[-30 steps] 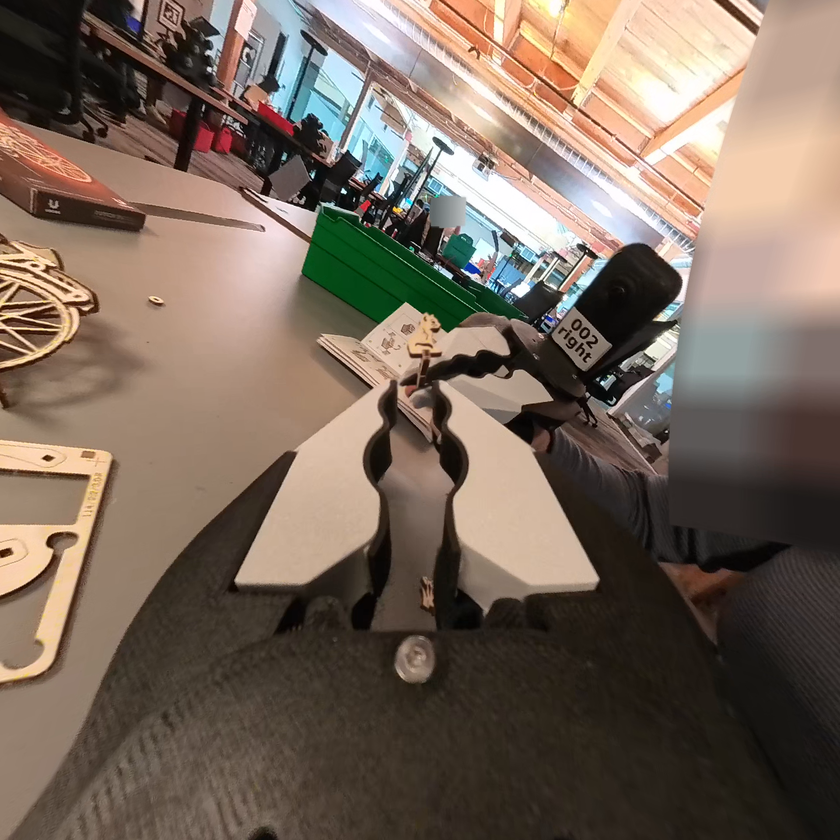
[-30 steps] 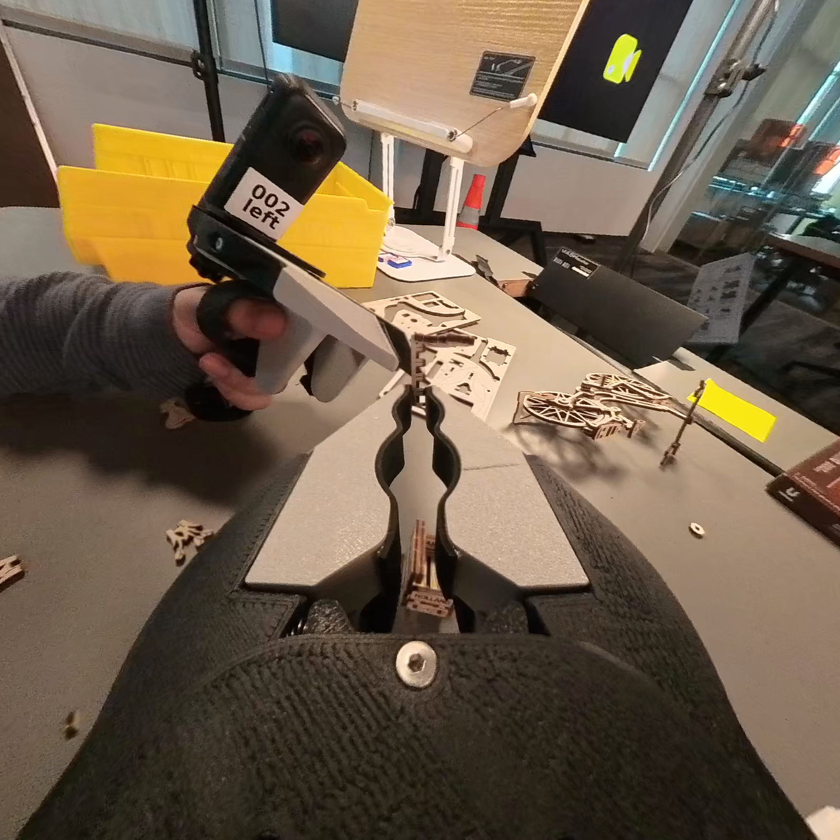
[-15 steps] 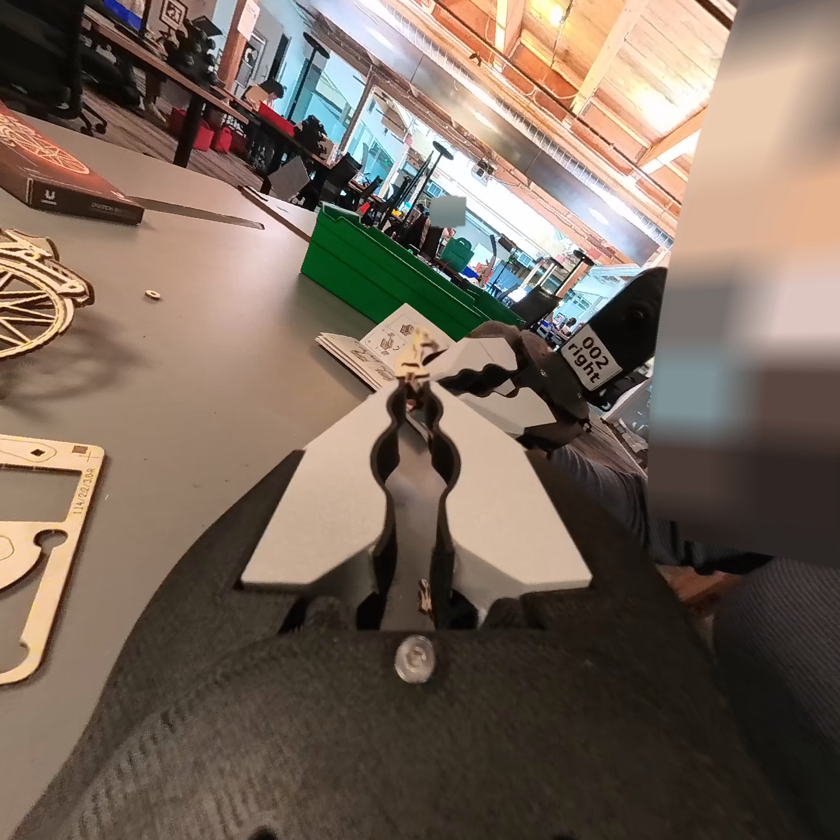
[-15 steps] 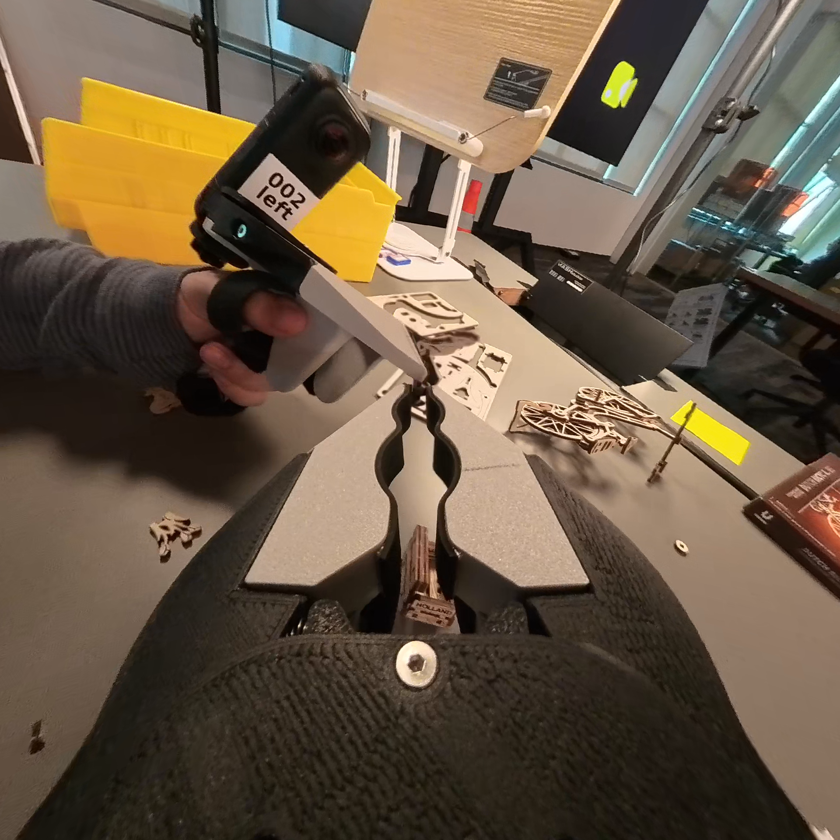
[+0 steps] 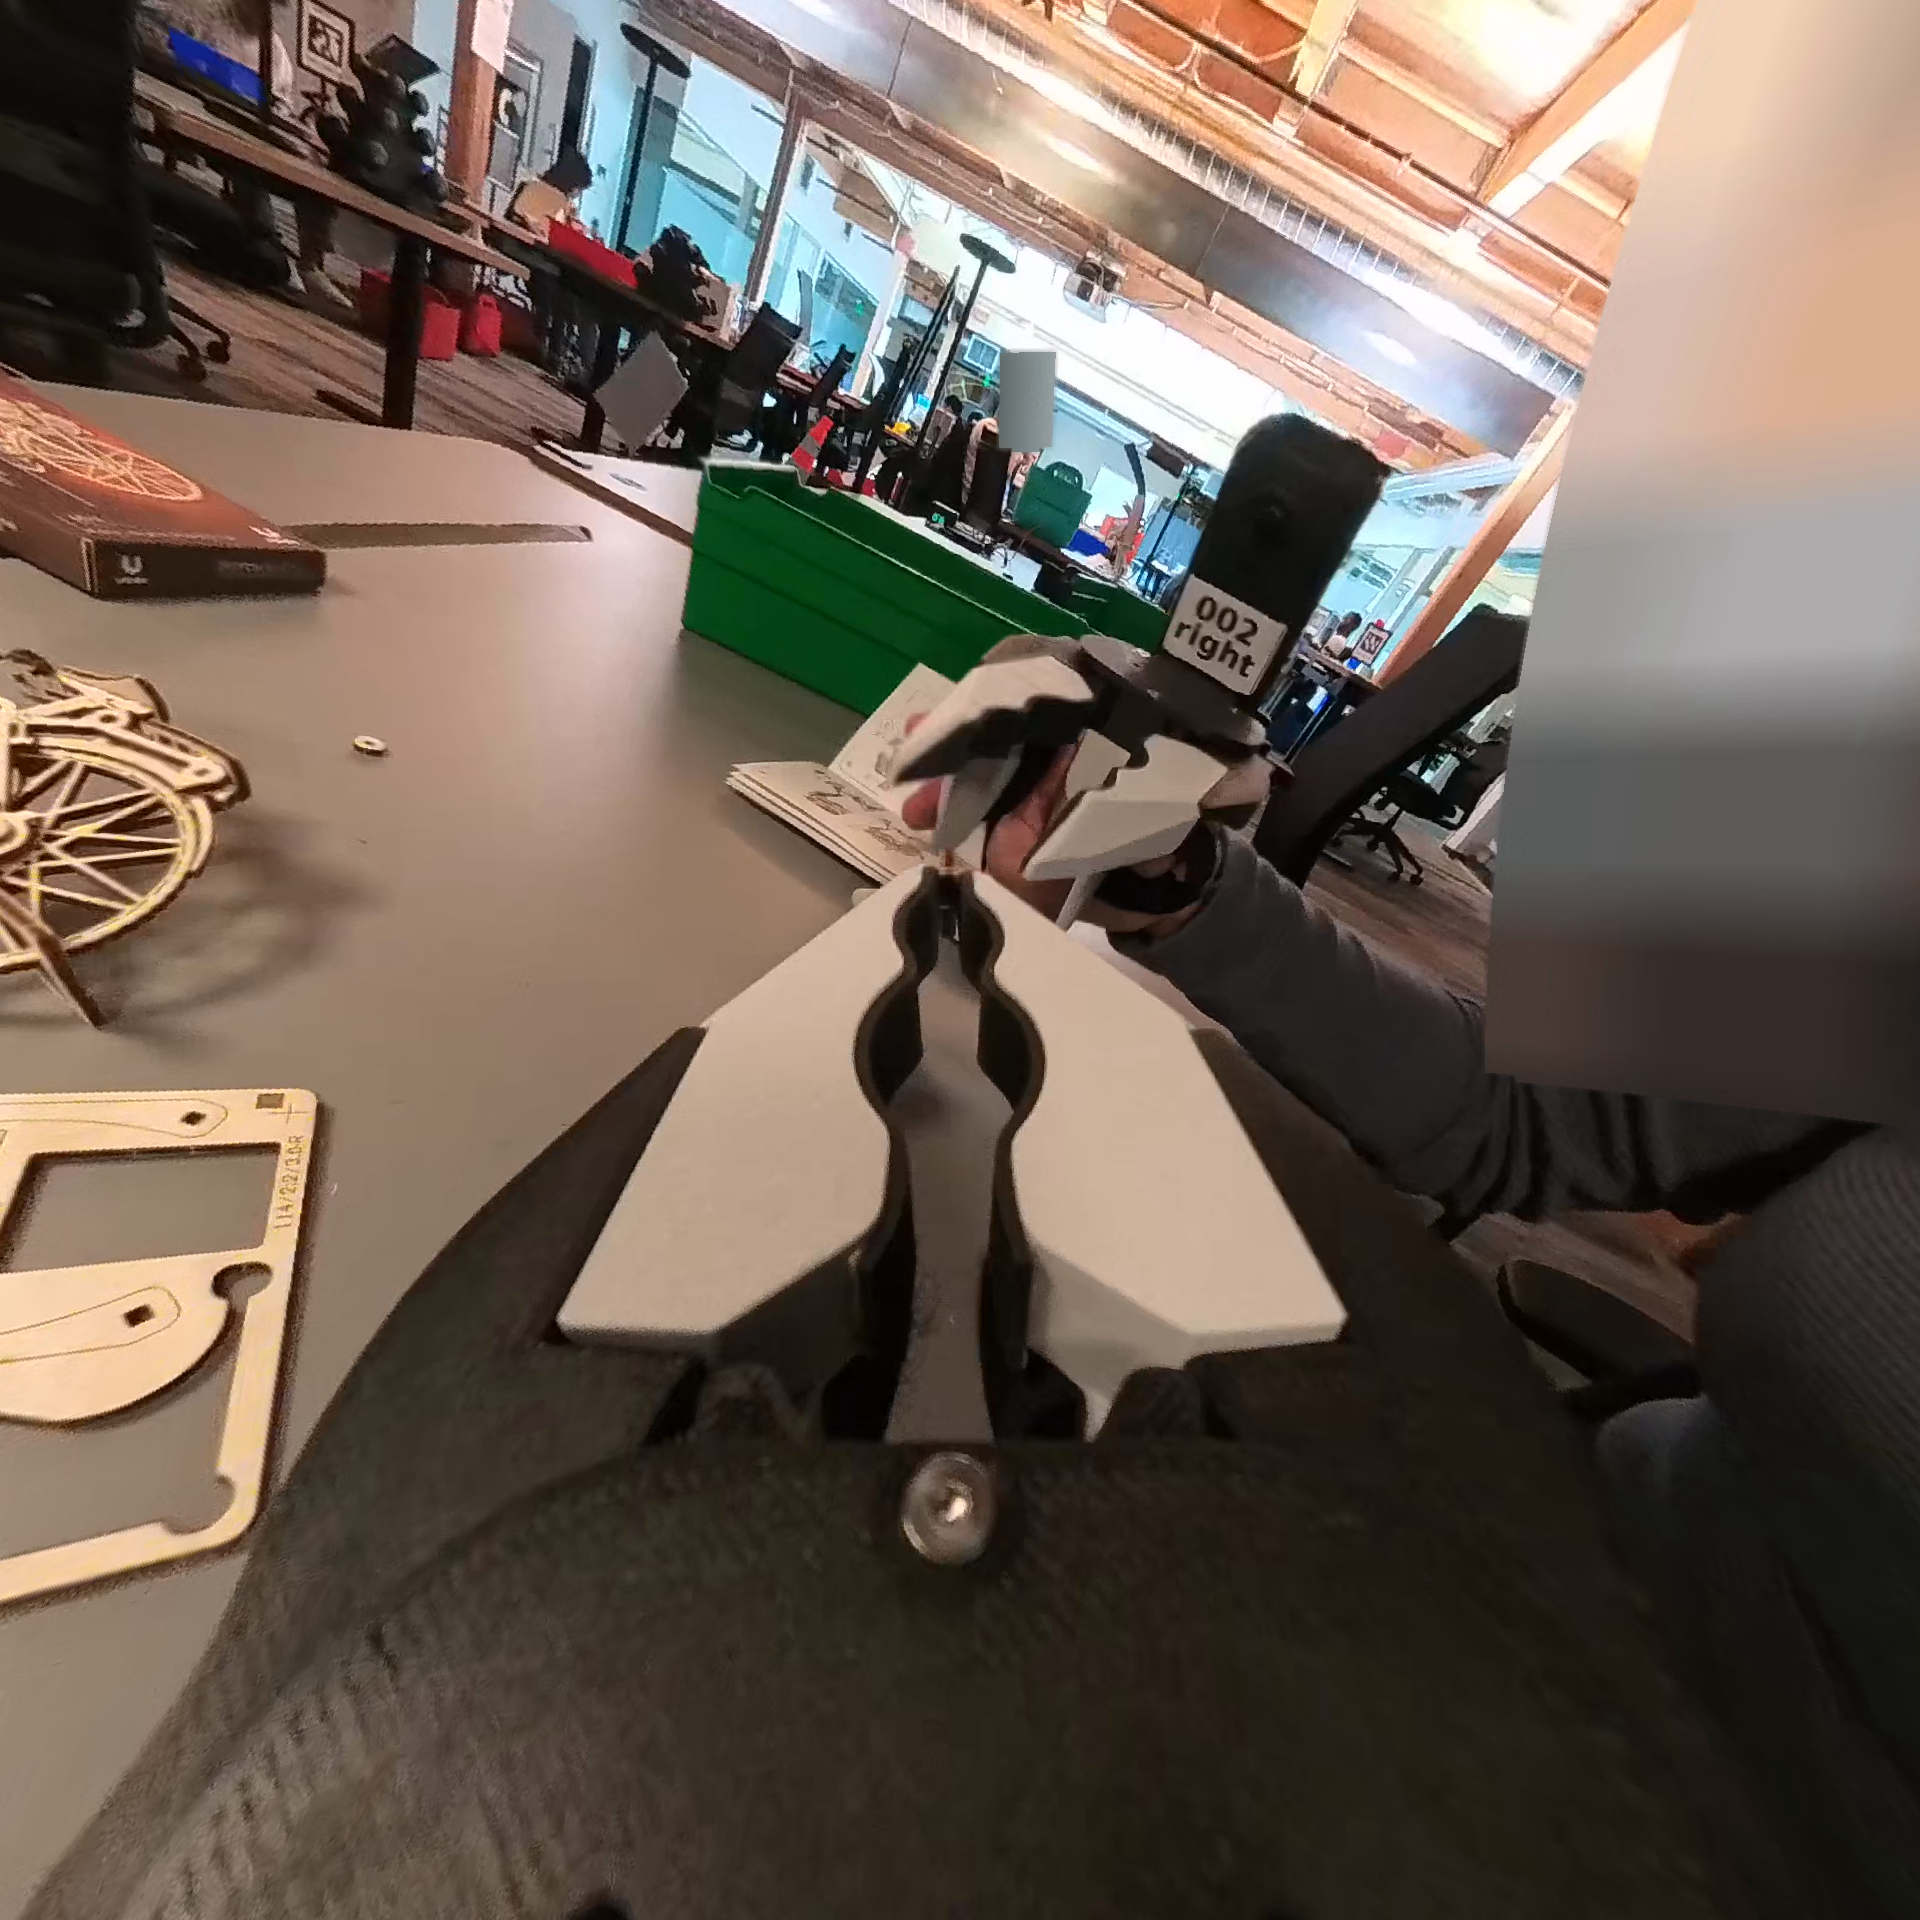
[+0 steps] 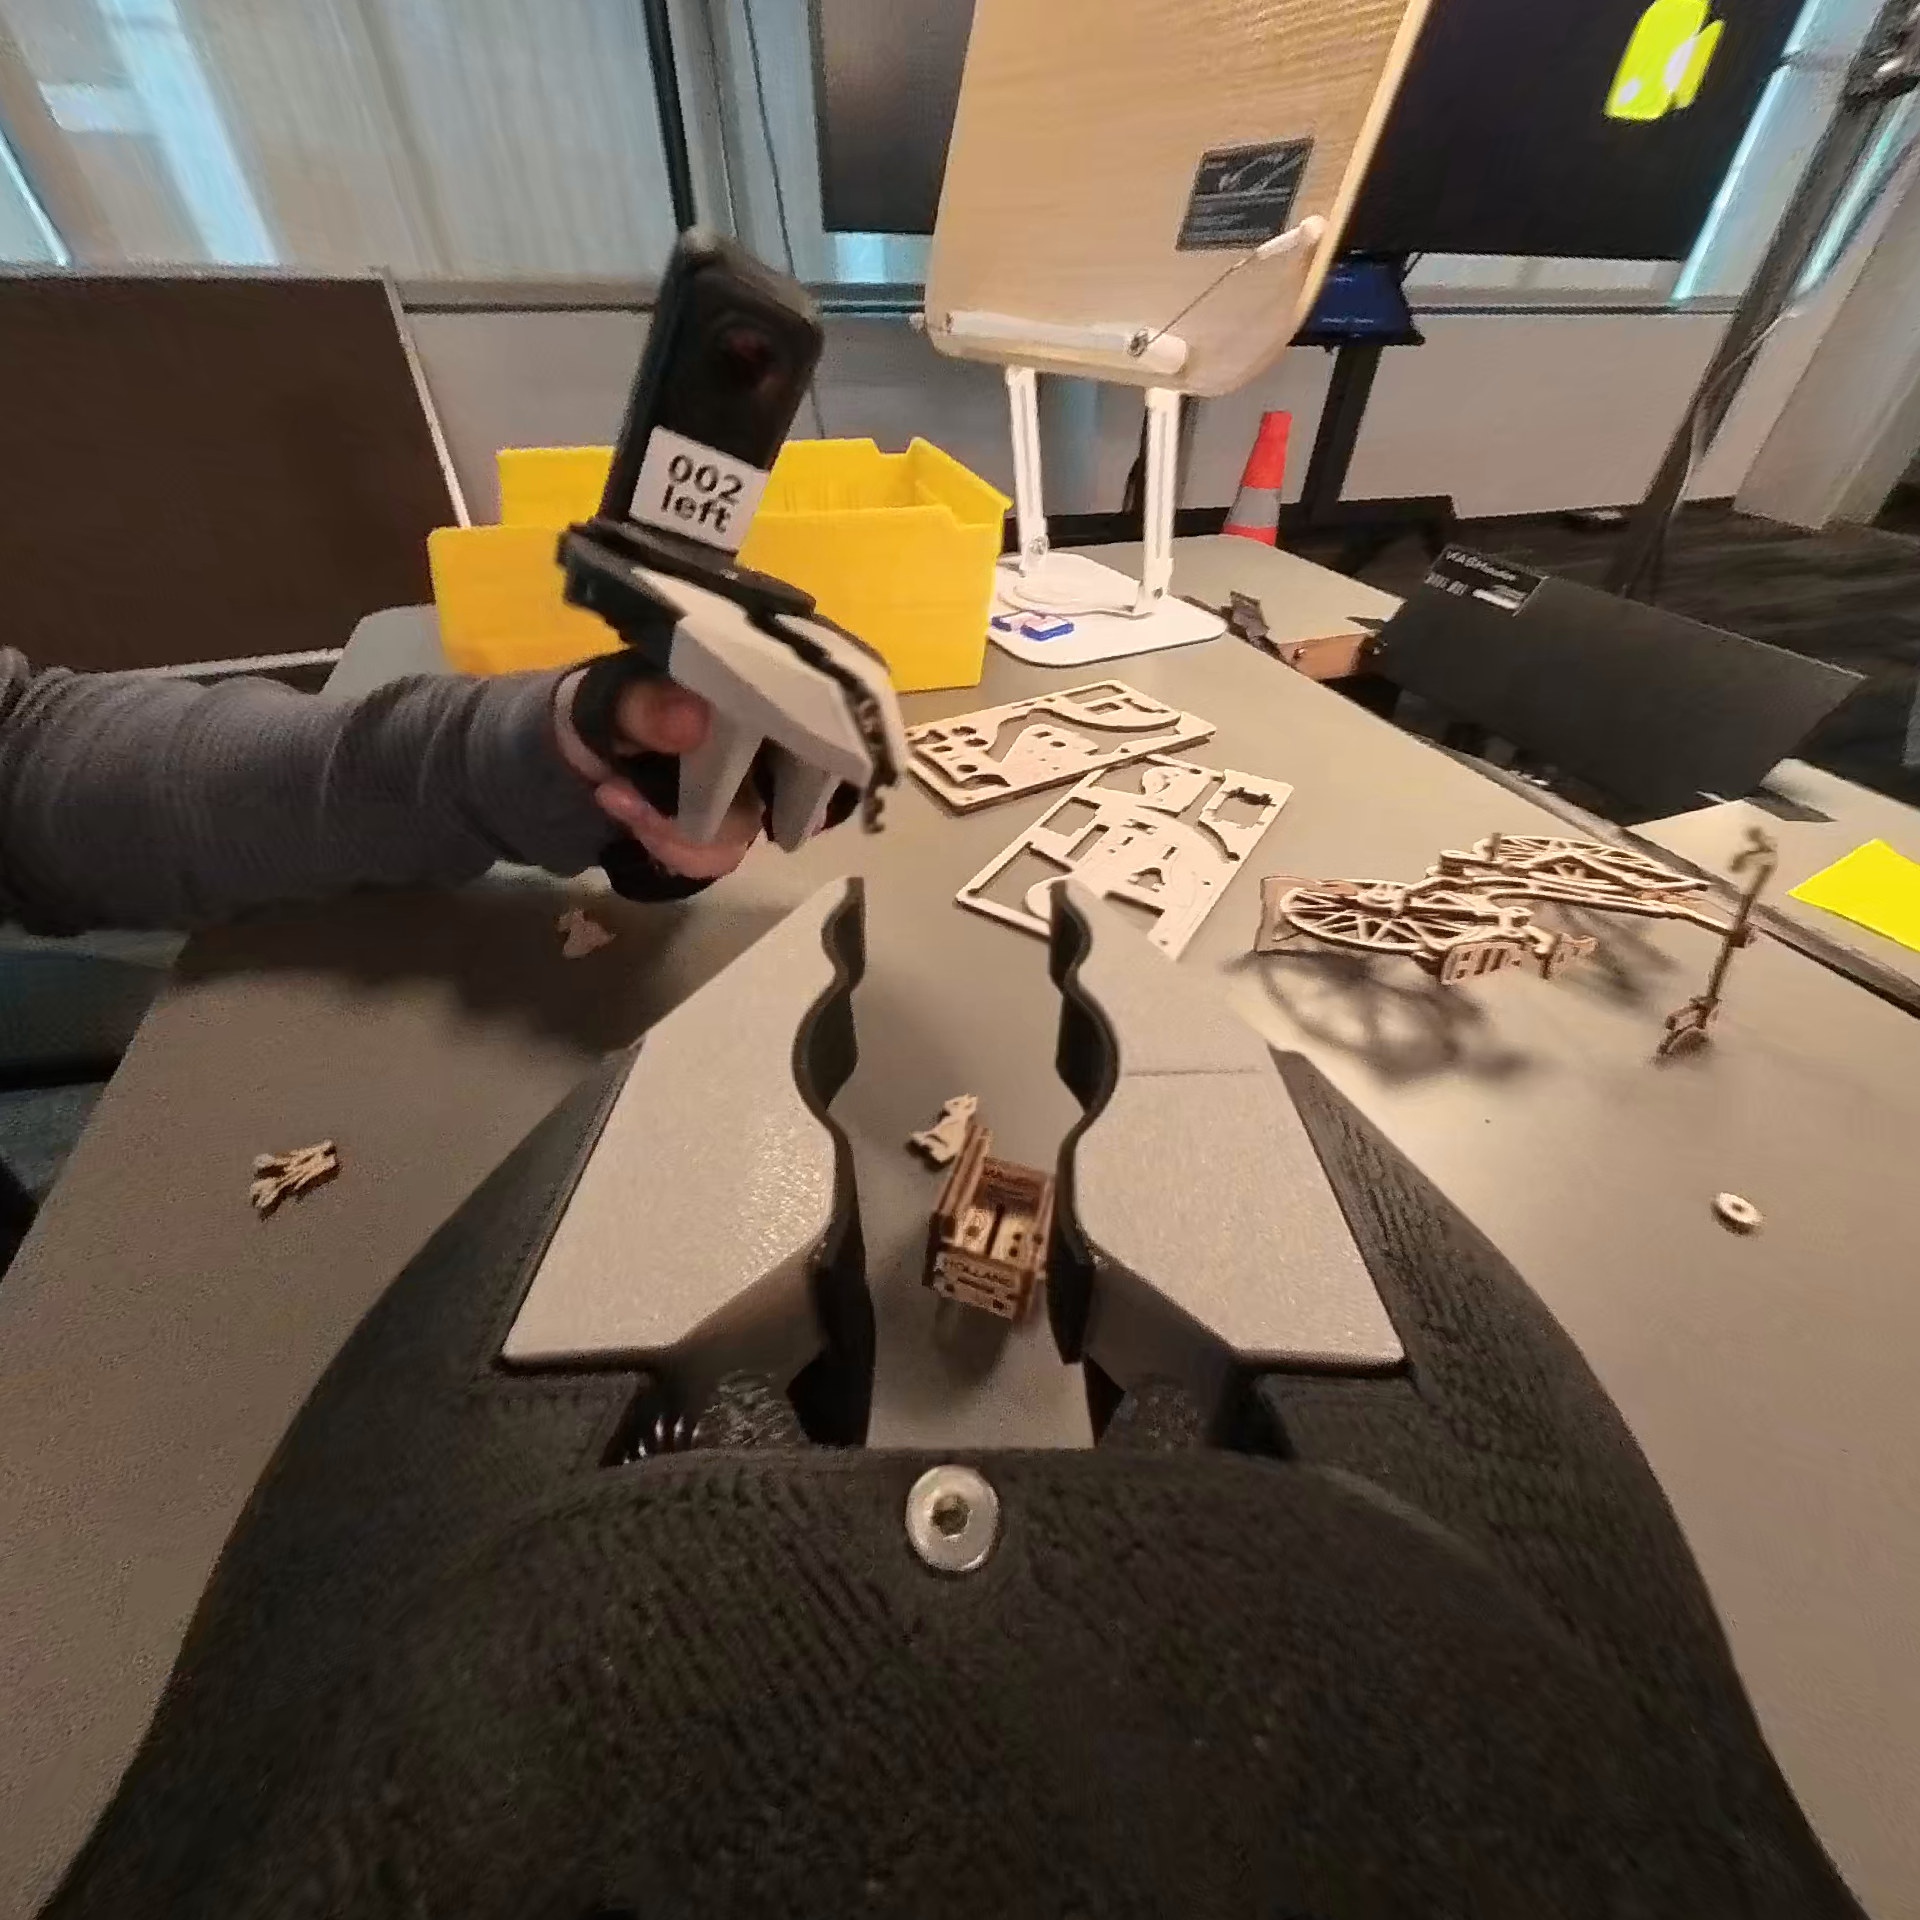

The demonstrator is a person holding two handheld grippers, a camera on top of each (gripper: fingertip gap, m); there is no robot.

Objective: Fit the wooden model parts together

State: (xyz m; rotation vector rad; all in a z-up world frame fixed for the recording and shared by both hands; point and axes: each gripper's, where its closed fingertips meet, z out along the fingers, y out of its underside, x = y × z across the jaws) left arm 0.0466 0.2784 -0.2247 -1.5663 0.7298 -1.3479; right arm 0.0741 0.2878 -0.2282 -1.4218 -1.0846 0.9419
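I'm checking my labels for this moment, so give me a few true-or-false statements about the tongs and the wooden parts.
1. The right tongs are open. True.
2. The left tongs are open too. False: they are shut on a wooden bit at their tips.
3. A small wooden block sits between the right tongs' fingers. True.
4. The bike model sits in the yellow bin. False: it stands on the table, well clear of that bin.
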